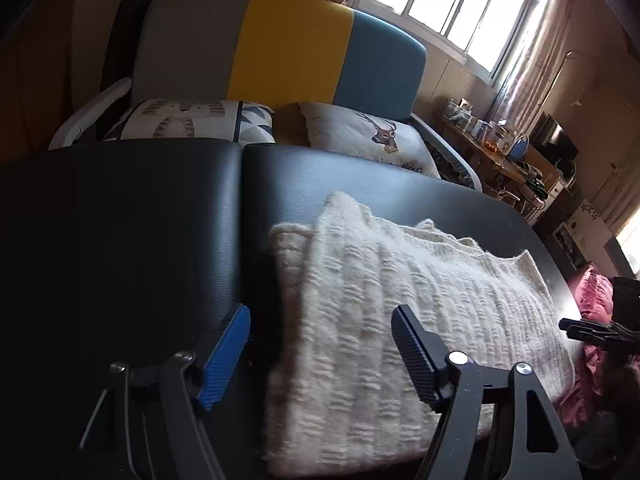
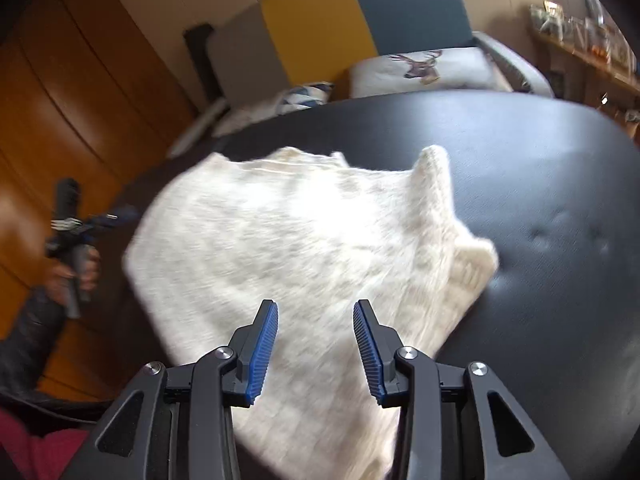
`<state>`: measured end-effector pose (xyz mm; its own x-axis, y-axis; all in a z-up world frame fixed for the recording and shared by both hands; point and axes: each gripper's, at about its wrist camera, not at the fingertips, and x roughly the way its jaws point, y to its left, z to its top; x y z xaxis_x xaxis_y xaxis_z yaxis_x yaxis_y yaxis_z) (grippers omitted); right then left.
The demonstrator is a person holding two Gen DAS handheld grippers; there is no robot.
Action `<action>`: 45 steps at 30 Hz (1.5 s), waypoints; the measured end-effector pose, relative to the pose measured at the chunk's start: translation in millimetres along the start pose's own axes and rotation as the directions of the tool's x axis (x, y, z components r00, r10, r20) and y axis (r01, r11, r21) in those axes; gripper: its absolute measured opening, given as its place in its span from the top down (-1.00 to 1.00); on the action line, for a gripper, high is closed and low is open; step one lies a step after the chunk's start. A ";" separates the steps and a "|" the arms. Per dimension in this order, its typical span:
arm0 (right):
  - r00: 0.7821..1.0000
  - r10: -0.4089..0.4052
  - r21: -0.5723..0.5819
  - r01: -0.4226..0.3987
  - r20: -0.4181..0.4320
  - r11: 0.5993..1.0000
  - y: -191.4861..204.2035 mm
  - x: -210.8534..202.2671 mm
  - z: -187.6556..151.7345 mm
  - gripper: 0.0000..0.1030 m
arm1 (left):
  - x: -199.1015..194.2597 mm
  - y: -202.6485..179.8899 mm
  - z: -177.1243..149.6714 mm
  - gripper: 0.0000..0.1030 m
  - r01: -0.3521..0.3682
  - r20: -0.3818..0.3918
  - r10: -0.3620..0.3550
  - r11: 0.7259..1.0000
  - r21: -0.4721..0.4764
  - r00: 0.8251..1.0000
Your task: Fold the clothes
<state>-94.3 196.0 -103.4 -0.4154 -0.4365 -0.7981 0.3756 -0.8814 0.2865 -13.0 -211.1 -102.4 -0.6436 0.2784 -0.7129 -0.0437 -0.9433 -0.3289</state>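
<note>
Table: black padded top with a seam running away from my left tongs, spread under and ahead of both tools.
Sweater: cream knit, folded into a flat bundle on the table, directly below and ahead of my right tongs, and ahead and to the right of my left ones; a ribbed end sticks up at its far side.
Sofa: grey, yellow and blue back beyond the far table edge, two printed cushions at its foot.
Left tongs: jaws wide apart, nothing between the pads; the left pad hangs over bare table, the right one over the sweater's near part.
Right tongs: jaws partly apart, empty, poised above the sweater, not pressing it.
Left hand: seen from my right tool, off beyond the sweater's left edge, gripping its handle, dark sleeve behind.
</note>
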 end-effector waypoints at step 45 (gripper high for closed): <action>0.997 0.000 0.021 0.002 -0.074 1.000 26.3 74.8 12.3 0.14 | -25.2 -102.4 65.6 0.69 0.556 0.223 -0.511 0.733 -0.393 0.831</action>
<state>-125.7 137.9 -149.1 -0.3529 -0.4215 -0.8354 0.3576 -0.8858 0.2958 -42.4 -133.4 -10.1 -0.6823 0.6727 -0.2863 -0.0898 -0.4657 -0.8804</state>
